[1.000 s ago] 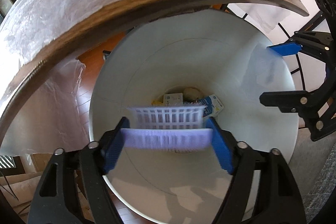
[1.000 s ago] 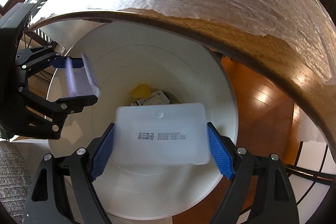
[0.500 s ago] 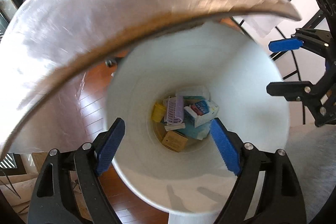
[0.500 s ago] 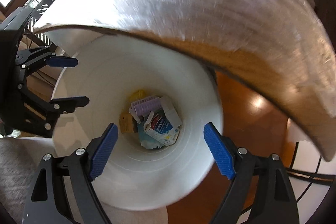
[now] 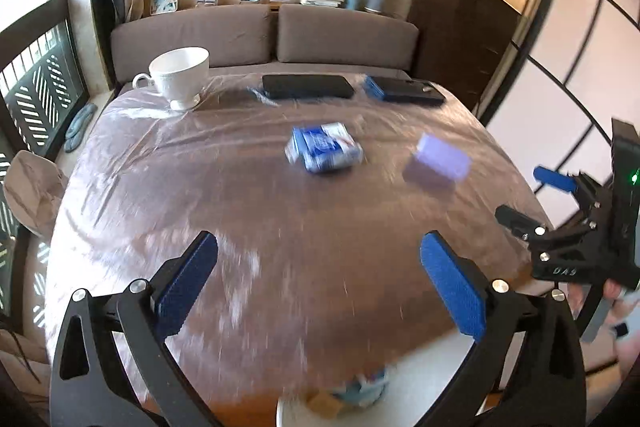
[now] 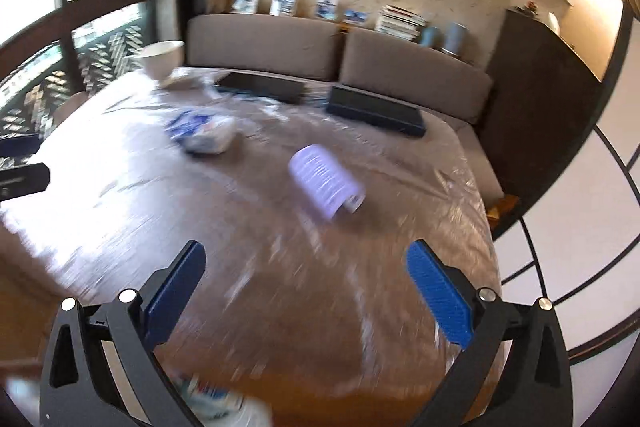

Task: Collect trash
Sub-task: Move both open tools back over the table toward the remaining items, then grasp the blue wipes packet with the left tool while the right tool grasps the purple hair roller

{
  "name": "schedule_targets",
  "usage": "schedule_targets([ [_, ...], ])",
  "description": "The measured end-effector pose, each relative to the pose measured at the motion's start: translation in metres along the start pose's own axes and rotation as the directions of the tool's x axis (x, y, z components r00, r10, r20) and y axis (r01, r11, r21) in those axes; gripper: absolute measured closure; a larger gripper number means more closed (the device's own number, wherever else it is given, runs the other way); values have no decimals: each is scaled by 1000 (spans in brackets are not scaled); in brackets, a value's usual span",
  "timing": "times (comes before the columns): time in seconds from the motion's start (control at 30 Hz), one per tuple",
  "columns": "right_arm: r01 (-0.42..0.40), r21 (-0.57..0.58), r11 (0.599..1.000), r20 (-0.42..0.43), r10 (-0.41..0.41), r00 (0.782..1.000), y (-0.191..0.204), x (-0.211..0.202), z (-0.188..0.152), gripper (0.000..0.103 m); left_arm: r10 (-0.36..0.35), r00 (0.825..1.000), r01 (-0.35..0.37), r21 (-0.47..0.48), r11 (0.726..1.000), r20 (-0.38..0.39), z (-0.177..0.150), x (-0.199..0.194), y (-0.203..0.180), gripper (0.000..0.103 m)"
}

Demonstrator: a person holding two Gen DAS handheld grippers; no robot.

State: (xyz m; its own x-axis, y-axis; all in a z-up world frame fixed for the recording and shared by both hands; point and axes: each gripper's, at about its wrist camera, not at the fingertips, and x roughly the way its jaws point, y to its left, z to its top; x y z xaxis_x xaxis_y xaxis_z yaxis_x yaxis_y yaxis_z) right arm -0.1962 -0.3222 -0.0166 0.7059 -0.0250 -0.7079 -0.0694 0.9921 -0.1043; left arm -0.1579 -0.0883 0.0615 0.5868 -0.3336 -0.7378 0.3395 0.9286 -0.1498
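1. Both of your grippers have come up from the white bin to the counter [image 5: 168, 211]. Their jaws have just been opening, and the lilac basket and clear lid they carried a second ago are gone from between them.
2. Your left gripper [image 5: 320, 283] stands released, with nothing between its blue pads; so does your right gripper [image 6: 306, 291]. That suits a fresh reach, since both hover above the counter's near edge, touching nothing.
3. Two pieces of trash lie on the plastic-covered counter: a blue-and-white packet [image 5: 324, 147] near the middle and a lilac basket-like piece [image 6: 326, 181] to its right, well apart from each other. Judging by their positions, each sits roughly ahead of one gripper, so you could take one per hand.
4. A white teacup [image 5: 180, 75], a black case [image 5: 308, 87] and a dark blue case [image 5: 404, 91] sit along the far edge by the sofa; these look like keepers, not trash.
5. Only a sliver of the white bin [image 5: 292, 413] shows at the bottom edge, below the counter's near rim, with some litter inside it.
6. Motion blur smears the counter and both pieces of trash, so you cannot read the packet's print or tell the lilac piece's exact shape. Only its pad tips show your left gripper in the right wrist view.
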Motion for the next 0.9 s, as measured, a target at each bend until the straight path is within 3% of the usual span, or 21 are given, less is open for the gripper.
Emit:
schedule_targets([
  [0.3, -14, 3, 1000, -84, 14, 996, -10, 78, 24, 4, 6, 998, -8, -23, 1000, -69, 39, 83, 4, 1],
  [0.6, -26, -1, 1000, -124, 26, 992, -9, 107, 31, 6, -9, 993, 11, 11, 1000, -117, 57, 135, -1, 1],
  [0.8, -64, 30, 998, -139, 67, 988, -11, 115, 33, 16, -4, 993, 12, 73, 997, -116, 57, 144, -7, 1],
  [0.9, -74, 47, 996, -144, 80, 986, -13, 117, 33, 24, 2, 994, 9, 98, 995, -111, 58, 146, -10, 8],
])
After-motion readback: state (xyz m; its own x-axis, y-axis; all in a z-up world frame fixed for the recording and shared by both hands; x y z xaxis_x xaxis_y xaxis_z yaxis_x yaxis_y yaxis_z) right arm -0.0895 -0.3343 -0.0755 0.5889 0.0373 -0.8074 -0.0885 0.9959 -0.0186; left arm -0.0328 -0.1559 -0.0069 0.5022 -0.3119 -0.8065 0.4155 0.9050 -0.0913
